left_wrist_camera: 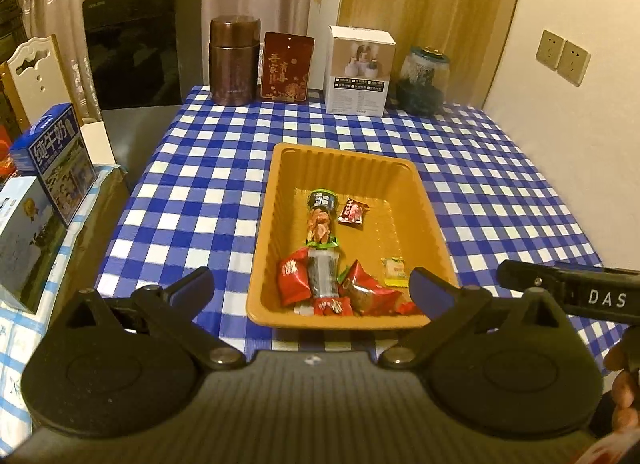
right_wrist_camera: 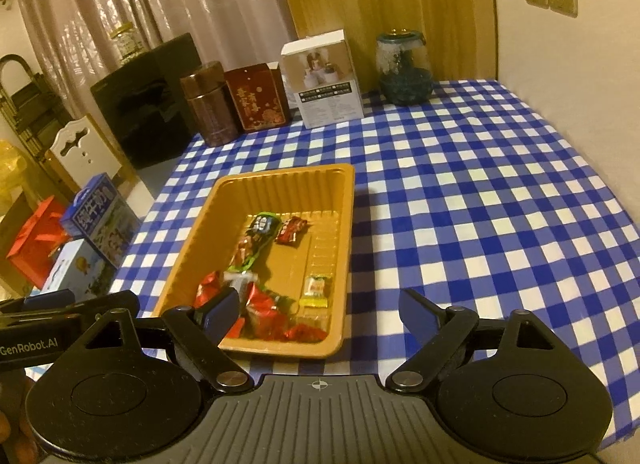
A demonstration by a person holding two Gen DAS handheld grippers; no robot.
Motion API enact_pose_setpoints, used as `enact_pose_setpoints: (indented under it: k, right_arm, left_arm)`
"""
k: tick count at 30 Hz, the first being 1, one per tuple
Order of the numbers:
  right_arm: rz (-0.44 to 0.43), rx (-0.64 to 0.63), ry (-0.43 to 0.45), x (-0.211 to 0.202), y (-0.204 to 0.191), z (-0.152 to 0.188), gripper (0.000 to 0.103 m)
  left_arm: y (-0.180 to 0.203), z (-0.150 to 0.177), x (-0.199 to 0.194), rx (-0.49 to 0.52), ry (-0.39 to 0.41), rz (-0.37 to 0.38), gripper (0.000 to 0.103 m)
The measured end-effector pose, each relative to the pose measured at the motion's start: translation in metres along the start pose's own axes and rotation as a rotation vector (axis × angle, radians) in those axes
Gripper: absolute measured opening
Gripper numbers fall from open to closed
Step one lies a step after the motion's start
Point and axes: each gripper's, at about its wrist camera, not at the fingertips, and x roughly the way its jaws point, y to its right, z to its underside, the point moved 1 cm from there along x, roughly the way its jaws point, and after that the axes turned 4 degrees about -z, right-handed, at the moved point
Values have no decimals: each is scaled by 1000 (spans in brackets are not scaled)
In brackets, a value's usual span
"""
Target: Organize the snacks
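Centrally, the orange tray [left_wrist_camera: 416,200] sits on the blue-checked desk [left_wrist_camera: 224,168] and holds the snacks: a long green-edged packet [left_wrist_camera: 319,224] lying down the middle, a small dark-red sachet [left_wrist_camera: 353,212] just beside its far end, red wrappers [left_wrist_camera: 294,274] crowded at the tray's near end, and a yellow candy [left_wrist_camera: 394,272] by the near right wall. Past the tray's far rim, along the desk's back edge, stand a brown canister [left_wrist_camera: 234,60], a red box [left_wrist_camera: 286,66], a white carton [left_wrist_camera: 358,70] and a glass jar [left_wrist_camera: 424,80].

The left tongs [left_wrist_camera: 312,284] stand wide apart above the tray's near end, nothing between them. The right tongs [right_wrist_camera: 316,310] are likewise spread and empty, their left finger over the tray's near corner, the right one over bare cloth.

Only the left view shows the right tongs' arm [left_wrist_camera: 560,284] entering beside the tray's near right corner. Only the right view shows a red gift bag [right_wrist_camera: 38,240] left of the tray, beyond the desk's edge, and the broad bare cloth right of the tray. Both views show blue milk cartons [left_wrist_camera: 56,160] left of the tray.
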Motion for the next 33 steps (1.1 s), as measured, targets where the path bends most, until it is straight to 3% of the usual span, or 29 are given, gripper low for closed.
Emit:
enact_pose_setpoints:
  k: [16, 33]
  right_arm:
    - [29, -48, -4, -54, -4, 42, 86]
    - [4, -78, 22, -101, -25, 75, 86]
  left_arm:
    - [9, 29, -50, 10, 5, -24, 103]
    - [14, 62, -95, 28, 28, -49, 103]
